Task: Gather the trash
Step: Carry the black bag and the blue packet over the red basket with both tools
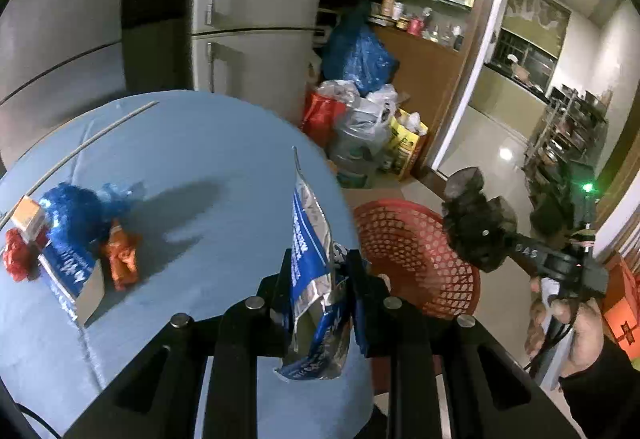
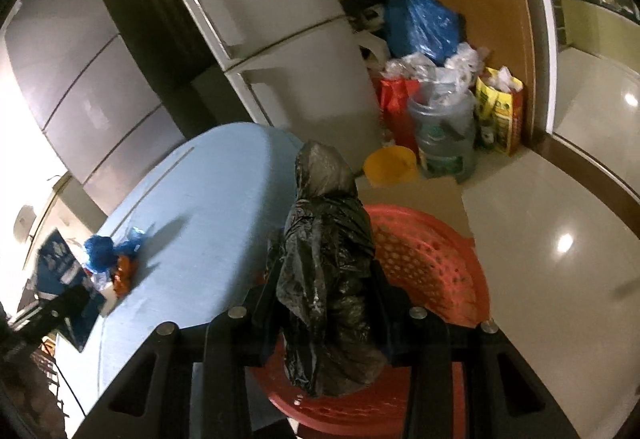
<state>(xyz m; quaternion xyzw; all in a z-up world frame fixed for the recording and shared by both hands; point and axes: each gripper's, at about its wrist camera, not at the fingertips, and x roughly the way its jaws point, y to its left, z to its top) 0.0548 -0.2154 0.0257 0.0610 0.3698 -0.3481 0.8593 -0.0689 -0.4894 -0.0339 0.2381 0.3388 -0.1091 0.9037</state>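
Left wrist: blue foil packet pinched between jaws.

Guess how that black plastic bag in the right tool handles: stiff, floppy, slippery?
Probably floppy: the black plastic bag is crumpled and droops below the right tool. Likely light for its bulk, since thin film wrinkles throughout. Possibly slippery, as its surface looks glossy; it may slide out over the red basket.

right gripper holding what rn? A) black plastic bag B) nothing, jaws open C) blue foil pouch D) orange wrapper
A: the right gripper is clamped on a crumpled black plastic bag above the red basket; the blue foil pouch is in the left gripper.
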